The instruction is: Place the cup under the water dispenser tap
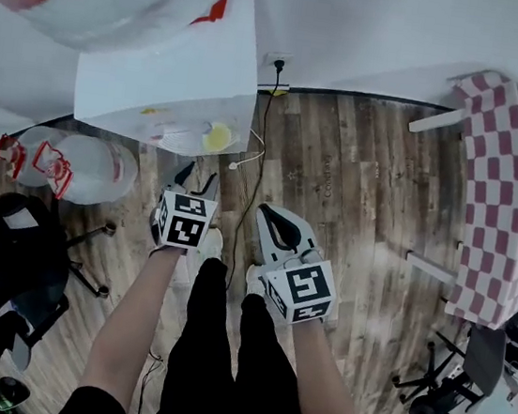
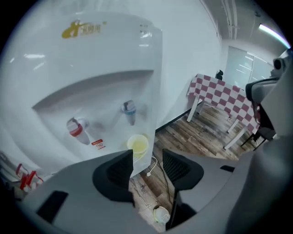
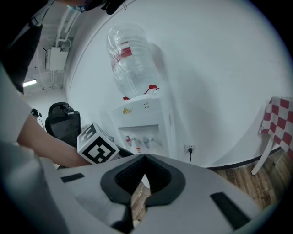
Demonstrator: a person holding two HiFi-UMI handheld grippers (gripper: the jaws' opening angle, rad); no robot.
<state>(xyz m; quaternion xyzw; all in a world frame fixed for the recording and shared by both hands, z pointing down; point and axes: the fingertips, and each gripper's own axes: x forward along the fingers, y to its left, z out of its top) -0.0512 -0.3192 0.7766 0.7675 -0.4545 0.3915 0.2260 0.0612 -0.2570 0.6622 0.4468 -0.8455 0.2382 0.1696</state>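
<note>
A yellow cup (image 1: 216, 136) stands upright in the recess of the white water dispenser (image 1: 163, 75). In the left gripper view the cup (image 2: 138, 144) sits just below the blue tap (image 2: 129, 109), with a red tap (image 2: 75, 129) to its left. My left gripper (image 2: 147, 160) hangs in front of and above the cup, apart from it, jaws open with nothing between them. In the head view the left gripper (image 1: 196, 182) is just short of the dispenser. My right gripper (image 1: 267, 214) floats beside it, farther back. Its jaws (image 3: 145, 157) are shut and empty.
A red-and-white checked table (image 1: 503, 186) stands at the right. A power cord (image 1: 266, 126) runs from a wall socket down across the wooden floor. Spare water bottles (image 1: 75, 168) lie left of the dispenser. Black office chairs (image 1: 7, 253) crowd the left side, with more chairs (image 1: 450, 406) at the bottom right.
</note>
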